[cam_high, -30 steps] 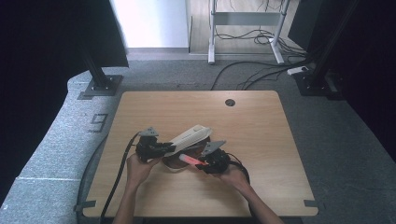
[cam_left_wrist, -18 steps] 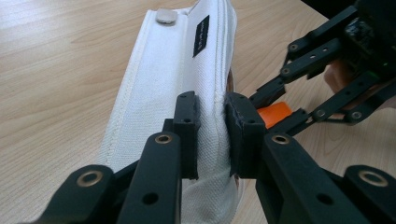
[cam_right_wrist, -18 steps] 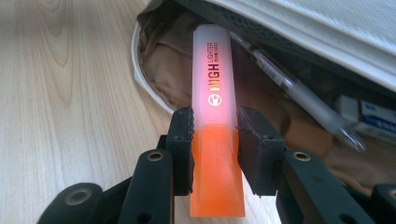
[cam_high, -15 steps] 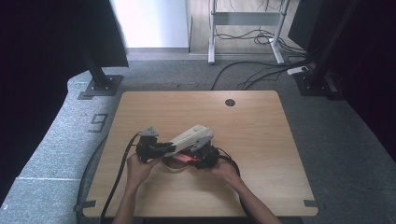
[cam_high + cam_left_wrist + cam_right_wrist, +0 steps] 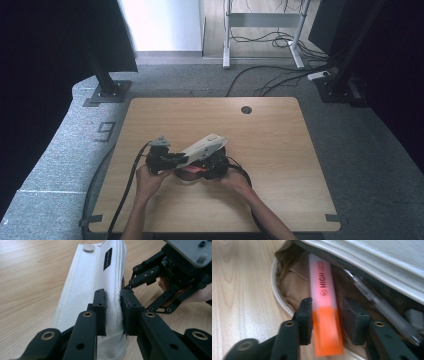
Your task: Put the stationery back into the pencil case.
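A white fabric pencil case (image 5: 202, 146) lies tilted at the near middle of the wooden table (image 5: 285, 150). My left gripper (image 5: 179, 159) is shut on the case's upper flap (image 5: 85, 290) and holds it raised. My right gripper (image 5: 210, 167) points into the case's brown-lined mouth. Between its jaws is a pink highlighter with an orange cap (image 5: 323, 290), its front end inside the case. Those jaws have just been opening. The left pad (image 5: 306, 315) touches the highlighter and the other stands a little off it. A clear pen (image 5: 372, 300) lies inside the case beside it.
A round cable hole (image 5: 246, 109) sits near the table's far edge. Black cables (image 5: 125, 190) trail from both grippers over the near edge. Stand feet (image 5: 107, 92) and floor cables (image 5: 270, 75) lie beyond the table.
My right gripper has moved left with the highlighter, up to the case and under its raised flap, and its jaws stand wider. The left gripper and the flap have kept still.
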{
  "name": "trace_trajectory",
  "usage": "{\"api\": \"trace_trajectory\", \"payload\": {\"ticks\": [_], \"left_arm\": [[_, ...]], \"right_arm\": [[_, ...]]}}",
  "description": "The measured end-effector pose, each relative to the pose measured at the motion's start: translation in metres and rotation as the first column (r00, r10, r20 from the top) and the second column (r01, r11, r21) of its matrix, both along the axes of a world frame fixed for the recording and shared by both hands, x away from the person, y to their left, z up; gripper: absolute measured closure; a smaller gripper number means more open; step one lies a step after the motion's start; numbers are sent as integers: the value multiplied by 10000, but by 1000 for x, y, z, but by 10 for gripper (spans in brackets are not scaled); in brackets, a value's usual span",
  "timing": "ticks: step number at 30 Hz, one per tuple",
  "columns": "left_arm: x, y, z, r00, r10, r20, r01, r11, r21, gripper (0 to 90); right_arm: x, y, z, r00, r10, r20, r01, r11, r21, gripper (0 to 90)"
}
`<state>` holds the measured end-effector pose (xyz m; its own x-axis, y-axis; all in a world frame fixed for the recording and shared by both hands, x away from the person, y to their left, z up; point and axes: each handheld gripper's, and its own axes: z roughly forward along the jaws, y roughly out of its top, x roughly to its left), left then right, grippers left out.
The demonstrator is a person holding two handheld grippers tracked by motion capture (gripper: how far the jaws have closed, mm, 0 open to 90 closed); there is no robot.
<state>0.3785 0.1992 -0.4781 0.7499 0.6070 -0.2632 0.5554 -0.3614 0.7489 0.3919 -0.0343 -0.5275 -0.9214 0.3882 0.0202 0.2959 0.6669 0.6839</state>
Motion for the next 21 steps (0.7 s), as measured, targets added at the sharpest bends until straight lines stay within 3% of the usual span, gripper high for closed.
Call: {"api": "trace_trajectory", "payload": {"ticks": [12, 21], "left_arm": [[0, 0, 0, 10000, -54, -46, 54, 10000, -16, 749], [1, 0, -1, 9999, -78, -103, 77, 9999, -90, 747]], "right_arm": [[-8, -28, 1, 9982, -600, 57, 600, 9981, -125, 526], [-10, -42, -3, 9952, -973, -108, 975, 9950, 209, 652]]}}
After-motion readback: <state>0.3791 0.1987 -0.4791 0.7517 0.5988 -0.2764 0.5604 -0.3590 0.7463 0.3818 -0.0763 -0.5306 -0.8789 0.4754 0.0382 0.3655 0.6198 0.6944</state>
